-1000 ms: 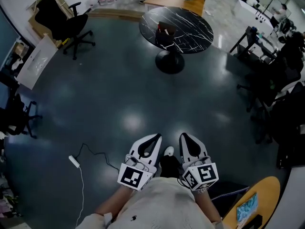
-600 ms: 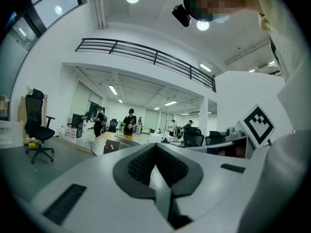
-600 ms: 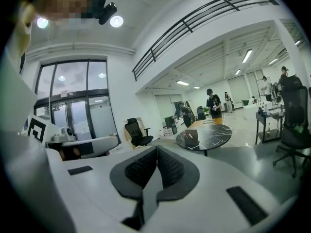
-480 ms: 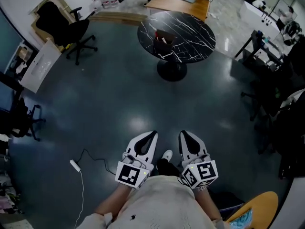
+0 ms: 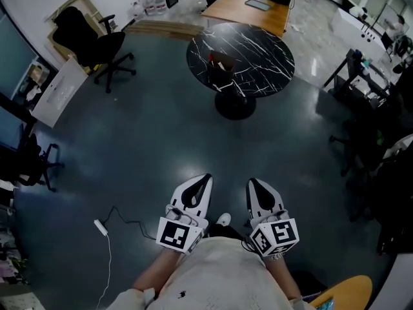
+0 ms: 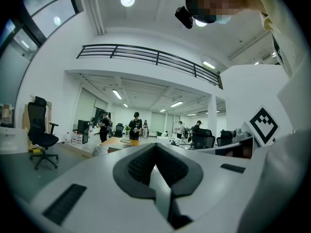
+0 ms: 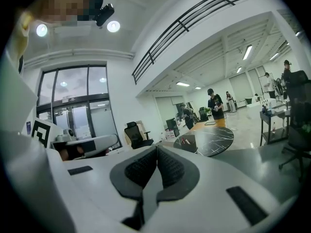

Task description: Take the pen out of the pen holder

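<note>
Start with your own hands: the left gripper point(image 5: 202, 183) and the right gripper point(image 5: 255, 187) sit side by side close in front of your body, pointing forward over the dark floor point(image 5: 161, 134). Each gripper's own view shows its jaws pressed together with nothing between them. So, judging from this, no part of the task is done yet — no grasp, not even a reach. A thin cable point(image 5: 113, 221) lies on the floor to your left, clear of a straight line ahead. Well beyond it stands the round black marble table point(image 5: 264, 41), and on the near-left part of its top, inside the edge, sits the pen holder point(image 5: 222, 64), a small dark container with something reddish in it. It is too small here to make out the pen itself, which presumably is inside. What is left is everything: close the distance to the table, open one pair of jaws, take the pen and lift it clear — likely with the other gripper steadying the holder.
</note>
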The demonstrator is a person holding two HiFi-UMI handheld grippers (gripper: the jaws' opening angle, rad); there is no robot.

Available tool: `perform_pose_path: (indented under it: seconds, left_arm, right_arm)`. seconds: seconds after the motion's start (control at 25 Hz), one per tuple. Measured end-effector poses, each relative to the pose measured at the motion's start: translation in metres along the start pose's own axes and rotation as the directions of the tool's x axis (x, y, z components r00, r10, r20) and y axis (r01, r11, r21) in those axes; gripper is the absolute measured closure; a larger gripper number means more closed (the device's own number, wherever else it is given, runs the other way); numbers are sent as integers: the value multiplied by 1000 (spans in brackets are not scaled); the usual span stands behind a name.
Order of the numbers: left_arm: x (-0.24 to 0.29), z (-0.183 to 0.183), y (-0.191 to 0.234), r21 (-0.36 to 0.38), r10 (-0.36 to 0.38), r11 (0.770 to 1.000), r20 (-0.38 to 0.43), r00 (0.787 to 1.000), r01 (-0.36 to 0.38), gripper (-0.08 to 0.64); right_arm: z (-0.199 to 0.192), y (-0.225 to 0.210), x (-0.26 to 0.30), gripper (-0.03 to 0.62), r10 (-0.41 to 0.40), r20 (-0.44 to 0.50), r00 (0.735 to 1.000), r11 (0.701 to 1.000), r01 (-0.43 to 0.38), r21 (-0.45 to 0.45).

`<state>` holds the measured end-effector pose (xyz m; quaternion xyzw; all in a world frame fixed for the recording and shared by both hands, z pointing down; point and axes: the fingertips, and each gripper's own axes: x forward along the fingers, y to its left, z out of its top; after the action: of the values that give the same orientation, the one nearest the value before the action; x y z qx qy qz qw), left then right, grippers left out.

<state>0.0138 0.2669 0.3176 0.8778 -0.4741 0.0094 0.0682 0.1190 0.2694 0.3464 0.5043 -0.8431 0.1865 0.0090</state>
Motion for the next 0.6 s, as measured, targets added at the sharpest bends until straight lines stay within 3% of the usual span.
perform_pose_path:
  seconds: [0.24,0.48,0.6]
  left_arm:
    - [43,4,22,11,-38,999,-4,999,38,551]
    - [108,7,75,-19,-80,997,-4,997,80,551]
    - [143,21,107,-24,-118,993,35,992,119,551]
  right_arm:
    - [7,-29,34,575,-41,-16,999,999,42,28]
    - [23,-51,98,575,-91,-34,995,996,91,16]
    - [30,-59,138,575,-120,-53,991,992,122,38]
